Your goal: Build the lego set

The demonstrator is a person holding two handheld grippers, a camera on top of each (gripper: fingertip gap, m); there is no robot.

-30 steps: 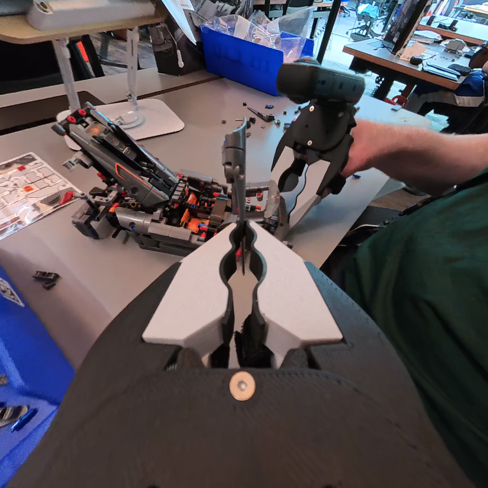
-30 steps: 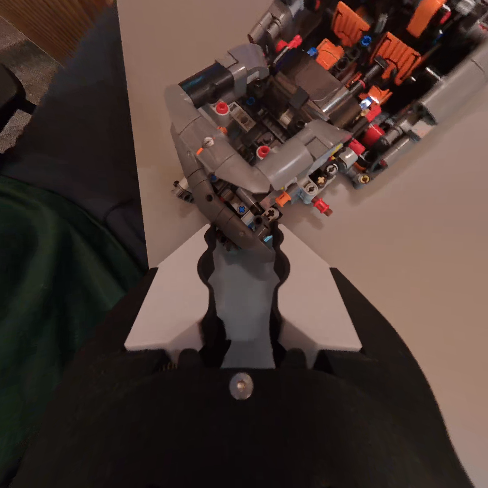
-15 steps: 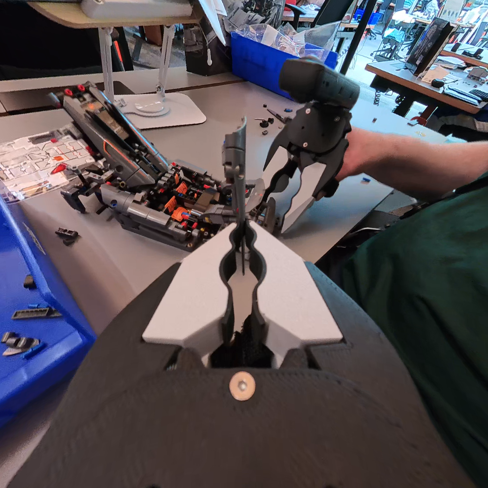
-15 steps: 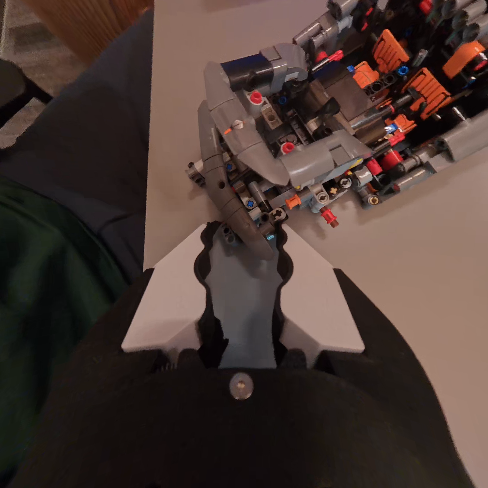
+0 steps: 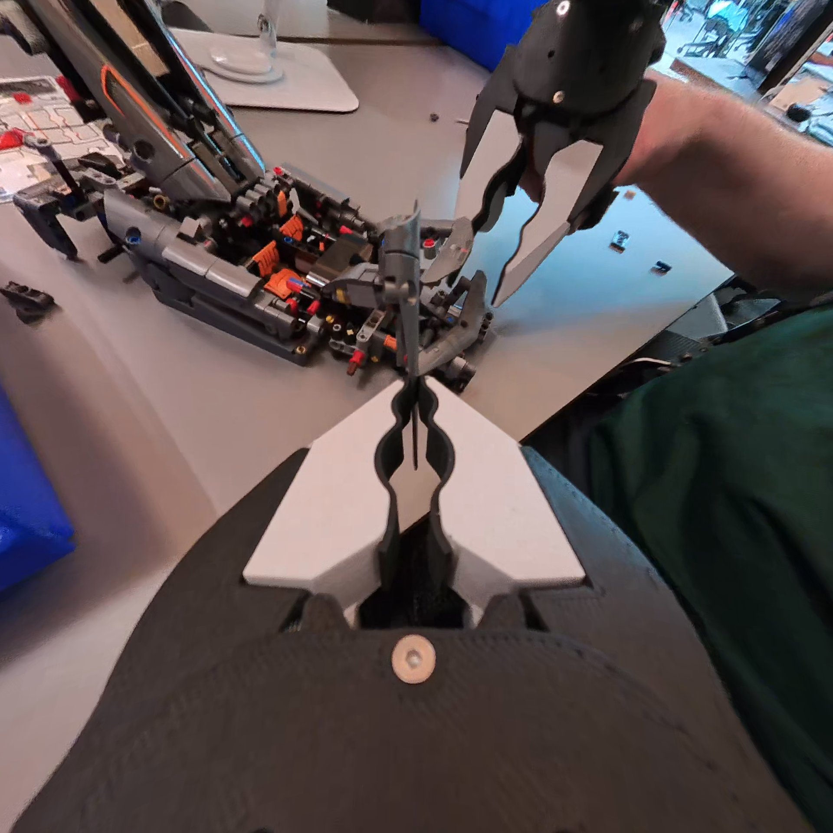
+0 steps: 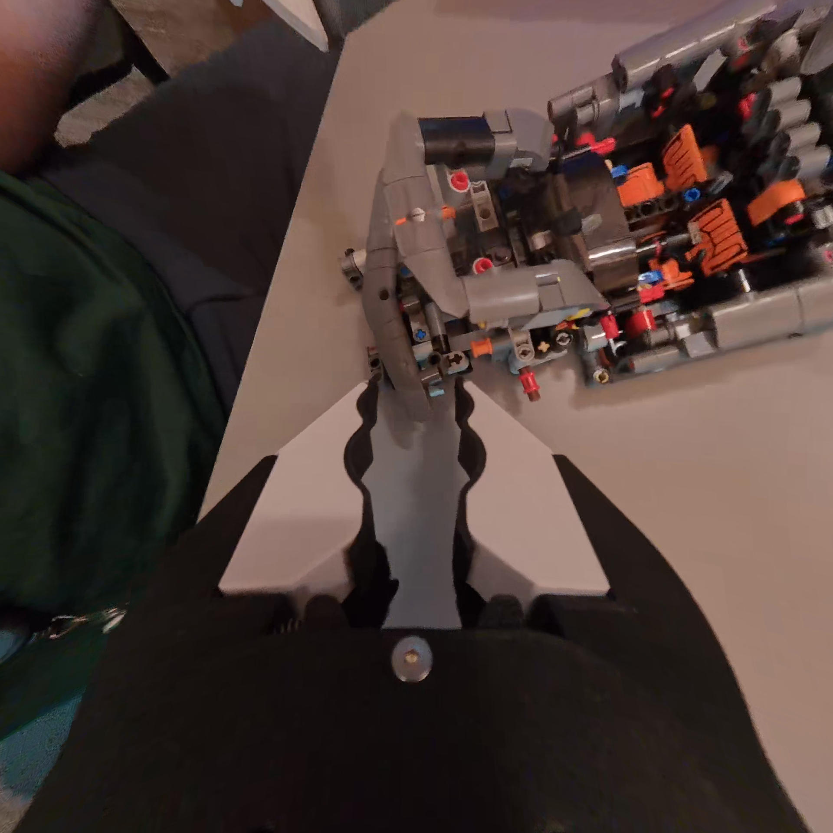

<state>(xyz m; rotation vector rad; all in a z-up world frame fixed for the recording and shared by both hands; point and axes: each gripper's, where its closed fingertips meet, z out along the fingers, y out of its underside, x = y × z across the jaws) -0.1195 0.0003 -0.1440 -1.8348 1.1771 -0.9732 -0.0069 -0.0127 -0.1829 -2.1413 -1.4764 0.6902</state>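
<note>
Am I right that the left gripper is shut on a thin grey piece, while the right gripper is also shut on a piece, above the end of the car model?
Not quite. The left gripper is indeed shut on the thin grey piece, but the right gripper is open and holds nothing. The right wrist view shows its jaws apart over the grey end of the car model, and the left wrist view confirms it.

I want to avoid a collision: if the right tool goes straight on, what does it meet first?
Most likely the grey curved panel at the near end of the lego car model; it already lies just ahead of the open right tool, though depth is unclear.
</note>
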